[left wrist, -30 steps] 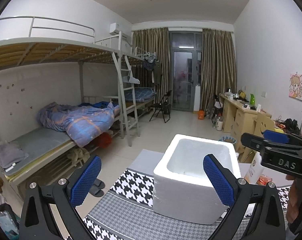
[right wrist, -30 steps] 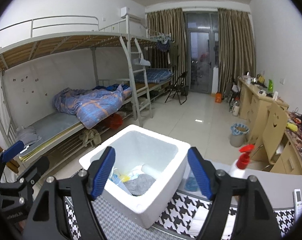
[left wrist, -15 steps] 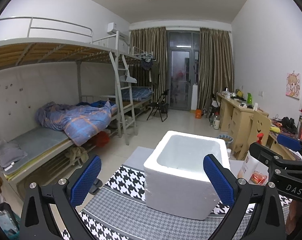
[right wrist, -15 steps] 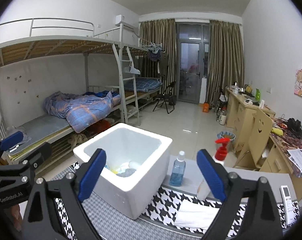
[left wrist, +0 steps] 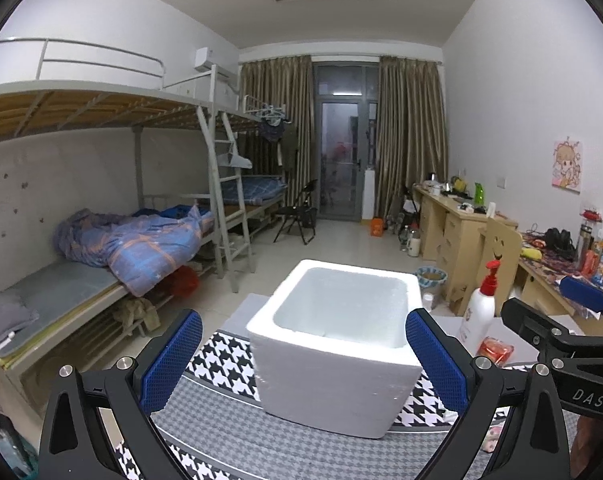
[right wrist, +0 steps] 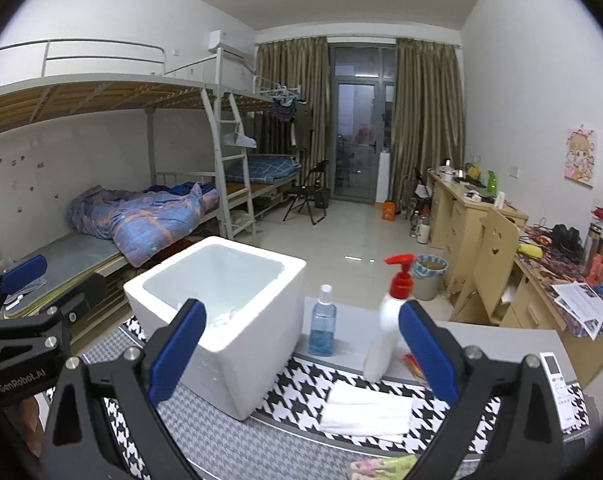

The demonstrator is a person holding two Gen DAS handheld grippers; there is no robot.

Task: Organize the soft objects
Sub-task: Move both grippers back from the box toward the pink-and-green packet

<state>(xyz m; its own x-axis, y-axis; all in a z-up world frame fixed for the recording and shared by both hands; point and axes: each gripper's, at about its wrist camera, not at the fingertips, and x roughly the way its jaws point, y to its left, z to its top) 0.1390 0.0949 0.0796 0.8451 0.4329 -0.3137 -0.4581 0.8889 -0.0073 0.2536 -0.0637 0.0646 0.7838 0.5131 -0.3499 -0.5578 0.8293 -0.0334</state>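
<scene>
Dormitory room: bunk beds [right wrist: 101,216] at left, desks [right wrist: 473,216] at right. A houndstooth-patterned cloth [right wrist: 301,384] covers the table. On it, from left: white foam box [right wrist: 221,312] holding pale items, blue bottle [right wrist: 322,328], pump bottle [right wrist: 389,320], folded white towel [right wrist: 365,408]. Left gripper [left wrist: 301,360] spread, empty; right gripper [right wrist: 297,352] opening, empty.

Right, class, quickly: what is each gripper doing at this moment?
Left gripper: open, holding nothing.
Right gripper: fingers opening, nothing between them.
</scene>
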